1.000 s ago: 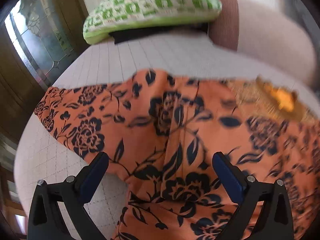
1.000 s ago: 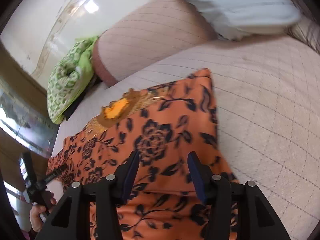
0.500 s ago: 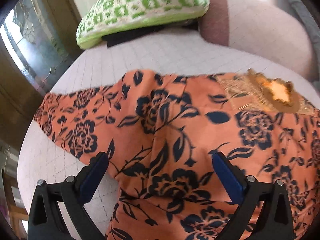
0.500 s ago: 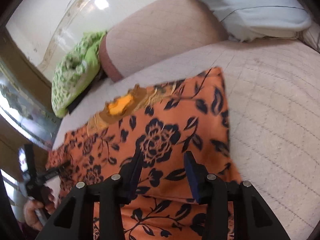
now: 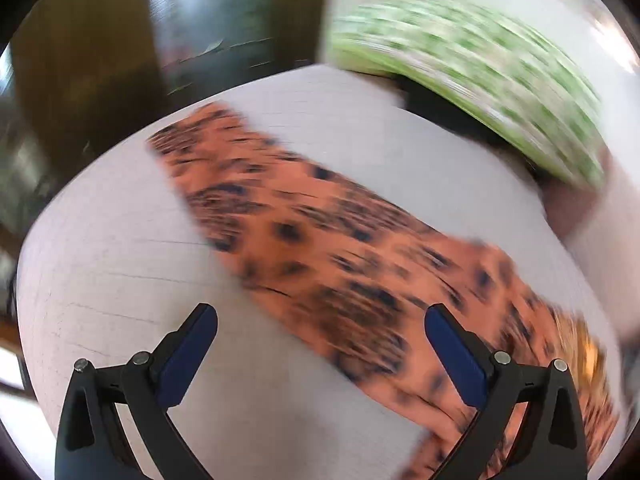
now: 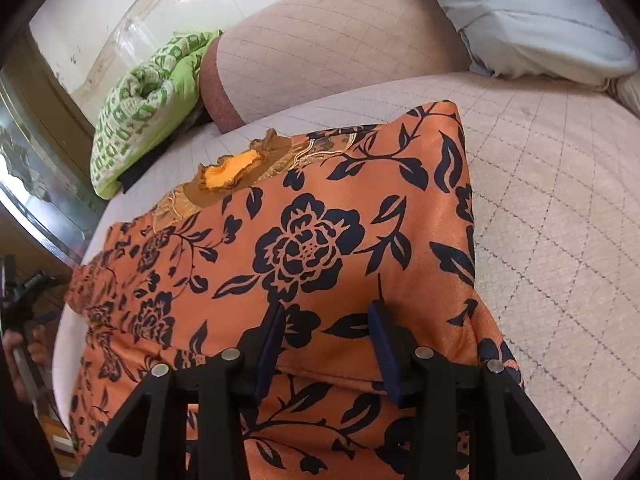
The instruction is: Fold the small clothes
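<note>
An orange garment with black flowers (image 6: pixel 320 240) lies spread on a quilted mattress (image 6: pixel 560 220); a gold embroidered neckline (image 6: pixel 236 168) shows at its far edge. My right gripper (image 6: pixel 328 336) is low over the cloth near its right side, jaws partly open, fingertips touching the fabric, which lies flat between them just beyond a fold edge. The left wrist view is motion-blurred: a long strip of the garment (image 5: pixel 320 248) runs diagonally, and my left gripper (image 5: pixel 320 340) is wide open above bare mattress (image 5: pixel 120 280) at the strip's near edge, holding nothing.
A green and white patterned cushion (image 6: pixel 140 112) (image 5: pixel 480 76) lies at the far end beside a pinkish bolster (image 6: pixel 340 40). A pale blue pillow (image 6: pixel 540 12) sits at the far right. A hand (image 6: pixel 24 352) holding the other gripper shows at the left edge. Dark wood and glass stand beyond the mattress (image 5: pixel 120 60).
My left gripper has swung quickly sideways off the garment's middle and rolled; it now faces bare mattress and the garment's strip. The right gripper's jaws narrowed slightly and it barely moved.
</note>
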`<control>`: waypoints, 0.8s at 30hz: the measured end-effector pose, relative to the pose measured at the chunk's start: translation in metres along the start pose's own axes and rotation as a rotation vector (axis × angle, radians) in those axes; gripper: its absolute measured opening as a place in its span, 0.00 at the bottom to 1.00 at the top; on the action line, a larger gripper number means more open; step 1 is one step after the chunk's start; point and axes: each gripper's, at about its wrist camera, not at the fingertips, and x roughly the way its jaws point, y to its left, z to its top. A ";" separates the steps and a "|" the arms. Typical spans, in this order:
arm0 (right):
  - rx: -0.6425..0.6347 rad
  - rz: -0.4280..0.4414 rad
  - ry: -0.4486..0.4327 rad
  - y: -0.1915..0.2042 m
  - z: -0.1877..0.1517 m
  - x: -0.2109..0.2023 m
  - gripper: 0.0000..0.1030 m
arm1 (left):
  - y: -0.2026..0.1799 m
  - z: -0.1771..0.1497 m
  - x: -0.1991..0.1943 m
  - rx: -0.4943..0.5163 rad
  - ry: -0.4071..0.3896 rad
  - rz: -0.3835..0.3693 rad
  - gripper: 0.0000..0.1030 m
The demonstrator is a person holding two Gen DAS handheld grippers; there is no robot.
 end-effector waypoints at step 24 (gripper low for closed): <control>-0.129 -0.088 -0.005 0.034 0.003 0.011 0.47 | 0.125 0.088 0.111 -0.382 0.082 -0.444 0.11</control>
